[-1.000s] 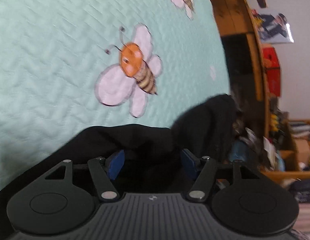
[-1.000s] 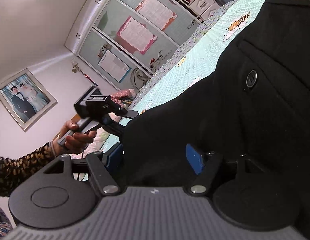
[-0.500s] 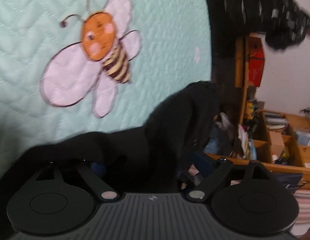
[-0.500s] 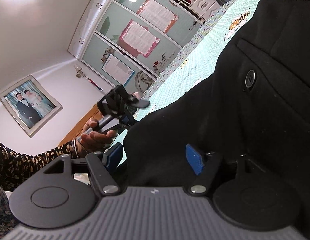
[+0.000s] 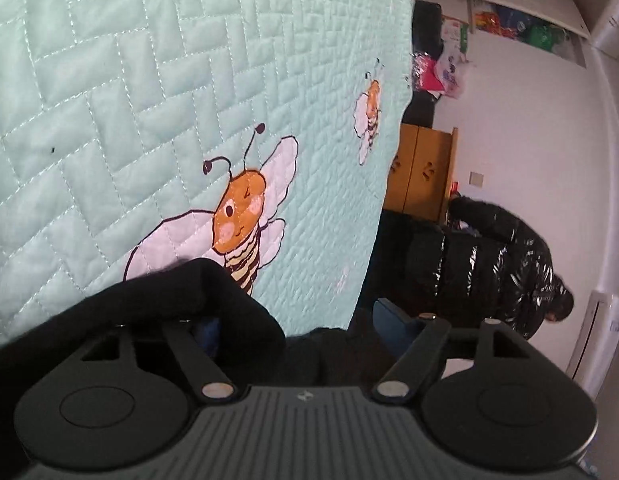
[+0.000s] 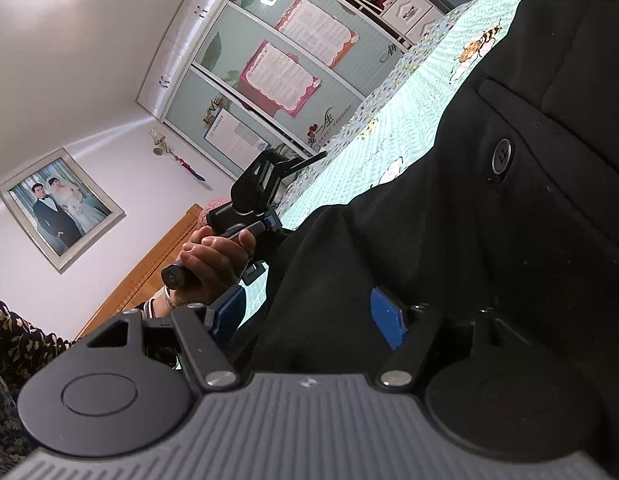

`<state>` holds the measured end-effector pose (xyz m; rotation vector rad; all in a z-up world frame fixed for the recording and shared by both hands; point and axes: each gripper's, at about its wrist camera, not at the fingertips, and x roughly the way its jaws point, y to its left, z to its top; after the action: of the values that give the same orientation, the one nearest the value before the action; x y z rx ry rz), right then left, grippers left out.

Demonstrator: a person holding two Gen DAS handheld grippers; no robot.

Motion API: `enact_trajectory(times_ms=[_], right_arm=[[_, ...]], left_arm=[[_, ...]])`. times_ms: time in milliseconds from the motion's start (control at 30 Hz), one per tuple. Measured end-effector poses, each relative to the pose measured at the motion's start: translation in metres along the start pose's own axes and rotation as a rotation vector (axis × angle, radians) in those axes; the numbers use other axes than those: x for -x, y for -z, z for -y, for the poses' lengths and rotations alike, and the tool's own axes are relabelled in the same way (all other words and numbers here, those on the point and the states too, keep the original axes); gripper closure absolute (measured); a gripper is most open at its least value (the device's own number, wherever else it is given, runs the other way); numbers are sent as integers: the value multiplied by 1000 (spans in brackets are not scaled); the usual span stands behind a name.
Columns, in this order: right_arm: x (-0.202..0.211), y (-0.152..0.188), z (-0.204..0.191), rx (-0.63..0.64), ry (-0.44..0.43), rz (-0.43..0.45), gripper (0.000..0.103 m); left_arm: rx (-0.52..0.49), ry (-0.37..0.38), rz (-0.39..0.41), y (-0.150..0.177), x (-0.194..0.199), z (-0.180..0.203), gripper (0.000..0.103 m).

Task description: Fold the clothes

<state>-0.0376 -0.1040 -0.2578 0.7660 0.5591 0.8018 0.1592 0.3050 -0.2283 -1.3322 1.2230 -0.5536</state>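
Sinking toward the mint quilted bedspread point(image 5: 109, 100), the left gripper point(image 5: 301, 320) has dipped and rolled: a second ago the bee print point(image 5: 241, 220) sat high in its view, and now it lies just past the cloth bunched at the jaws. Those jaws have just been closing after a brief widening, with black fabric between them; a fold of the black trousers point(image 5: 181, 292) drapes over the left-side finger, but the blue pad point(image 5: 393, 320) on the other side stands clear of the cloth, so I read this grip as loose and partly open, not clamped.

Over on the right, nothing has shifted. The right gripper point(image 6: 309, 320) sits mid-open with the trousers' edge point(image 6: 489, 220) lying between its blue pads point(image 6: 385, 320). Whether the pads actually press the cloth I cannot tell. From here you also see the person's left hand point(image 6: 213, 260) wrapped round the other gripper's handle, low beside the garment.

The trousers lie spread on the bed, back pocket and button point(image 6: 502, 156) facing up, one end gathered at the left gripper. My call: that end is being brought down to lay a fold, and the fold is not yet set.
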Motion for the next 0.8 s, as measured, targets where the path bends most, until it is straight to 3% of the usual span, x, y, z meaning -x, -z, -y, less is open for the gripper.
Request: enact_trajectory(times_ms=[400,533,633,800], right_arm=[[6,-2,6,-52,-33,18,32],[5,-9,-5,-27,-5,-9,32],[8,-30,-24,49,1,-4,31],[6,-86,-51,191,41,11,31]], left_arm=[[-111,-100,30,18,22,20,25],[-159,-156,-33,23,22,22,24],[-196,-180,-43,24,13,31,24],[-180,-178,82,24,18,25,24]])
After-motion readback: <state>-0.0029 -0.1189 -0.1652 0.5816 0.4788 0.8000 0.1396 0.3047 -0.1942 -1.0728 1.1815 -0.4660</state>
